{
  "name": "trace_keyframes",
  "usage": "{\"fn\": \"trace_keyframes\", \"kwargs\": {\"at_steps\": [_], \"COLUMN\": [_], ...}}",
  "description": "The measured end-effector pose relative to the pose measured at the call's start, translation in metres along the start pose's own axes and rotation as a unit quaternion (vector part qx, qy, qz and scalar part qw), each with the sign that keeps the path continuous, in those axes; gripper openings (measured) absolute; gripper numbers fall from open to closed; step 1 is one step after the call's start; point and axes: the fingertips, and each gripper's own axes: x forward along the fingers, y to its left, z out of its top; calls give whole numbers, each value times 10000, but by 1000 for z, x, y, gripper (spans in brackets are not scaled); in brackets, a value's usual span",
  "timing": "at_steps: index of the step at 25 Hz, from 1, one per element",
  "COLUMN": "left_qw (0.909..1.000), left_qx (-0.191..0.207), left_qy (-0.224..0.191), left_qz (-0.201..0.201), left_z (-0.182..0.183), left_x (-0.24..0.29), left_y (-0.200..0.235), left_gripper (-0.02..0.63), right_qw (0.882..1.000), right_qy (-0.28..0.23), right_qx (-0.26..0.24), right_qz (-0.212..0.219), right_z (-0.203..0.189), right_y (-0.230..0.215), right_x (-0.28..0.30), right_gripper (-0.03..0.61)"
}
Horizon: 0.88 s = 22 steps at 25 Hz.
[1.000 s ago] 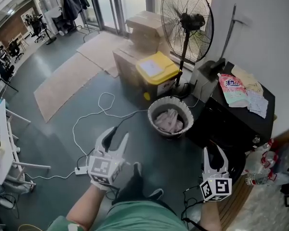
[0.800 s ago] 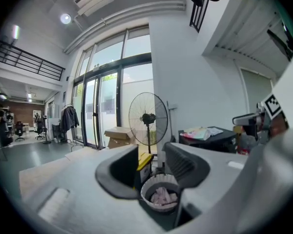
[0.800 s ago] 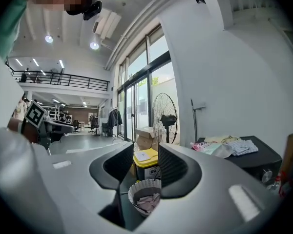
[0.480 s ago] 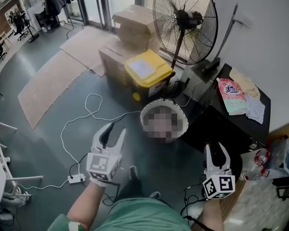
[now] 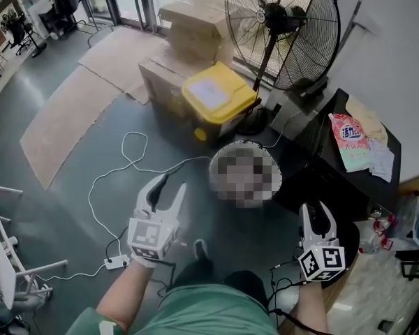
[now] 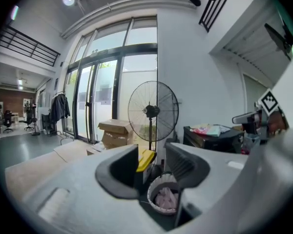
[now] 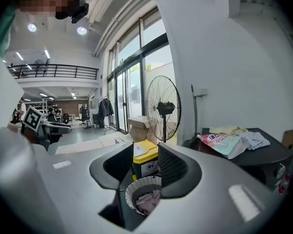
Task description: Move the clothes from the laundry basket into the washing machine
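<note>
The round white laundry basket [image 5: 216, 171] stands on the grey floor ahead of me, its inside blurred over in the head view. Pale pink clothes [image 6: 165, 198] lie in it, and they also show in the right gripper view [image 7: 147, 202]. The black washing machine [image 5: 320, 176] stands just right of the basket, against the wall. My left gripper [image 5: 166, 186] hovers short of the basket on its left, open and empty. My right gripper [image 5: 316, 211] hangs in front of the machine, its jaws apart with nothing between them. Both point toward the basket [image 7: 136, 188].
A big pedestal fan [image 5: 283, 30], a yellow-lidded bin [image 5: 220, 96] and cardboard boxes [image 5: 188, 19] stand behind the basket. A white cable and power strip [image 5: 117, 262] lie on the floor at left. A detergent bag [image 5: 350, 142] and folded cloths rest on the machine.
Both grippers and my view have moved forward, so the basket and machine are nearer. The jaws of both grippers stand as they did.
</note>
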Motion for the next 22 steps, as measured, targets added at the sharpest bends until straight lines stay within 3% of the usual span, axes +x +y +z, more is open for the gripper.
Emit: {"fn": "trace_keyframes", "kwargs": {"at_steps": [12, 22], "left_qw": [9984, 9937], "left_qx": [52, -103], "left_qy": [519, 1102], "left_qz": [-222, 182], "left_z": [-33, -63], "left_x": [48, 120], "left_y": [8, -13], "left_gripper": [176, 176], "right_qw": [9978, 9904], "right_qy": [492, 954], "right_qx": [-172, -57], "right_qz": [418, 1003], "right_z": [-46, -106], "right_y": [5, -52], "right_x": [91, 185], "right_gripper": [140, 140]}}
